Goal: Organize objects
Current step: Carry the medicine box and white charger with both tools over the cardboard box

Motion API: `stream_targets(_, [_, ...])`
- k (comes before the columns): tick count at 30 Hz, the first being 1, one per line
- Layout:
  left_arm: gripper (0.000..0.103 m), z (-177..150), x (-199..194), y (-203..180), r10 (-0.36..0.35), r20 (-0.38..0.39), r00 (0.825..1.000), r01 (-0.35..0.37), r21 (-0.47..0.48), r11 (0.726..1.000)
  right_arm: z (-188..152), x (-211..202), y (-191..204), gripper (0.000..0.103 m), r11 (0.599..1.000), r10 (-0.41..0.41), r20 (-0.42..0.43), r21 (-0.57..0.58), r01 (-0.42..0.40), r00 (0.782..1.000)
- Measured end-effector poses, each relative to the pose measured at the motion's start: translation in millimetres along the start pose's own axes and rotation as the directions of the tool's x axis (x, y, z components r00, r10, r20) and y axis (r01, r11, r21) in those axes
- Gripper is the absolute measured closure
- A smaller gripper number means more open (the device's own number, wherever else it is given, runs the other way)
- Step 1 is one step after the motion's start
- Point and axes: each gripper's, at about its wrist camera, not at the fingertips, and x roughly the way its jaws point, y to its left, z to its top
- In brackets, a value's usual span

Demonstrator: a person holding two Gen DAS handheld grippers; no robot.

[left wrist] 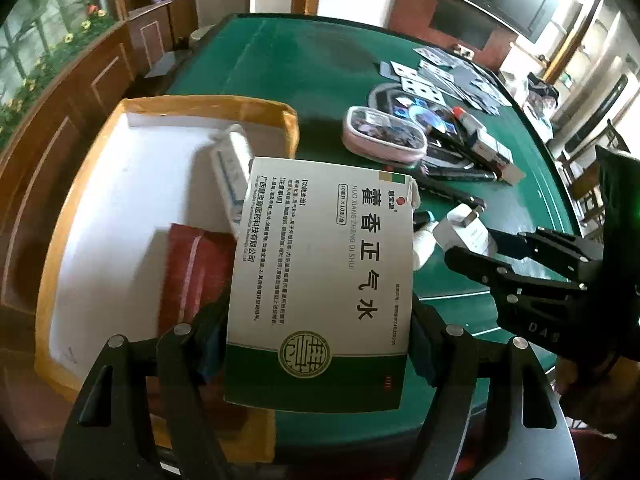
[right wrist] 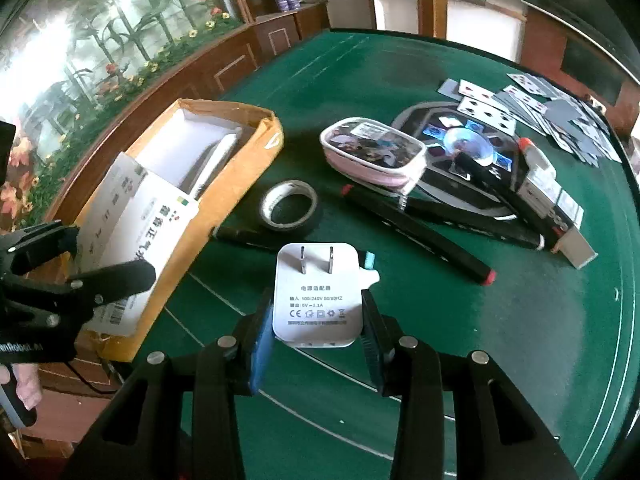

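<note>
Medicine box (left wrist: 320, 280): clamped in my left gripper (left wrist: 316, 344), over the cardboard tray's (left wrist: 208, 101) near edge. Power adapter (right wrist: 316, 296): clamped in my right gripper (right wrist: 318, 344), beside the tray. Lower each flat inside; release gently.

The right gripper (right wrist: 318, 336) squeezes a white plug (right wrist: 314, 300) between its blue pads (right wrist: 260, 344), with the two metal prongs pointing away. Just past the plug lies a roll of tape (right wrist: 289, 209) on the green table (right wrist: 520, 340). Off to the gripper's left sits a yellow box (right wrist: 240, 184) (its inside is white), and the left gripper (right wrist: 76, 256) grips a white medicine box (right wrist: 144, 232) over it. Farther ahead on the right are a pink pouch (right wrist: 374, 150), black pens (right wrist: 420, 232) and playing cards (right wrist: 532, 108).
</note>
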Motion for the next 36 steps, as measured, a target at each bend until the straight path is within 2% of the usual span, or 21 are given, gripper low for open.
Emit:
stream_targets(19, [0.030,3,-24,72,0.049,0.044,0.998,-0.043,-0.120,0.992,38,12,59,0.064,0.994,0.048,0.020,-0.102,-0.046,0.999])
stream_targets(36, [0.030,-17,-26,157,0.082,0.030,0.996,-0.073,-0.238,0.969,65,26,102,0.064,0.992,0.051,0.028,-0.121,-0.047,0.998])
